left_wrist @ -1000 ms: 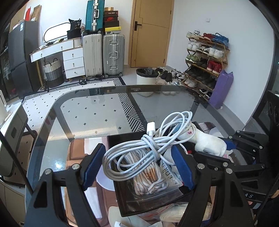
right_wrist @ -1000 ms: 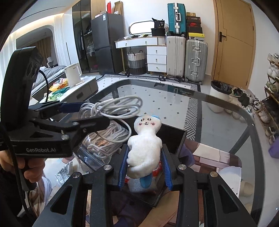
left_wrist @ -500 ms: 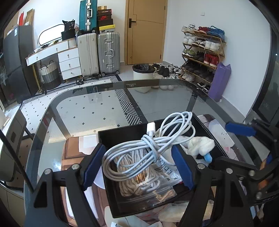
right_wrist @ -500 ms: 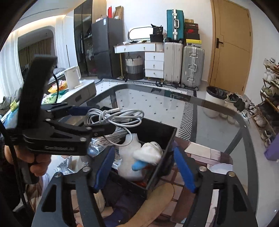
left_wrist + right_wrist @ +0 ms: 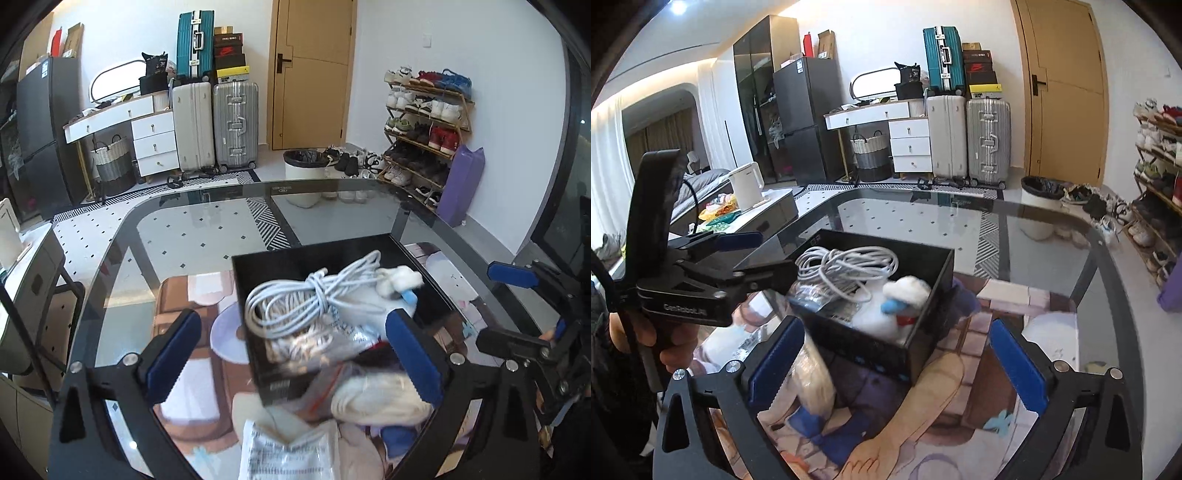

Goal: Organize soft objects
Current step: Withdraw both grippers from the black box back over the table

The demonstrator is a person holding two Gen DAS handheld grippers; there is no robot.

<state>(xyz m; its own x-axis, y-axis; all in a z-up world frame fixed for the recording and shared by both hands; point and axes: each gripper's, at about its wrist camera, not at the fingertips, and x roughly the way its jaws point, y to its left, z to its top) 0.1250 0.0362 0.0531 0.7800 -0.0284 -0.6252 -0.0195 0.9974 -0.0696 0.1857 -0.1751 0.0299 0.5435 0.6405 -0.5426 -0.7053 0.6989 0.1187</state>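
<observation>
Soft things sat piled in the black box (image 5: 925, 347), and that box is your landmark on the glass table (image 5: 207, 236). Inside it, the coiled white cable (image 5: 295, 302) lay on top toward the box's left side, resting over a clear bag of pale rope (image 5: 317, 343). Just right of the cable, still inside the box, the white plush toy (image 5: 905, 299) lay slumped against the right wall, its blue and red trim showing. Your left gripper (image 5: 291, 354) hung over the box's near left part with its jaws spreading apart; the blue pads (image 5: 173, 354) pressed on nothing, the cable lying free between them. Your right gripper (image 5: 897, 365) was at the box's near corner, jaws likewise widening, empty, with the box wall showing between the pads. Nearer you than the box, a second bagged bundle (image 5: 380, 397) and a flat printed packet (image 5: 288, 450) lay outside it. Your hand (image 5: 670, 339) gripped the left tool's handle, left of the box.
</observation>
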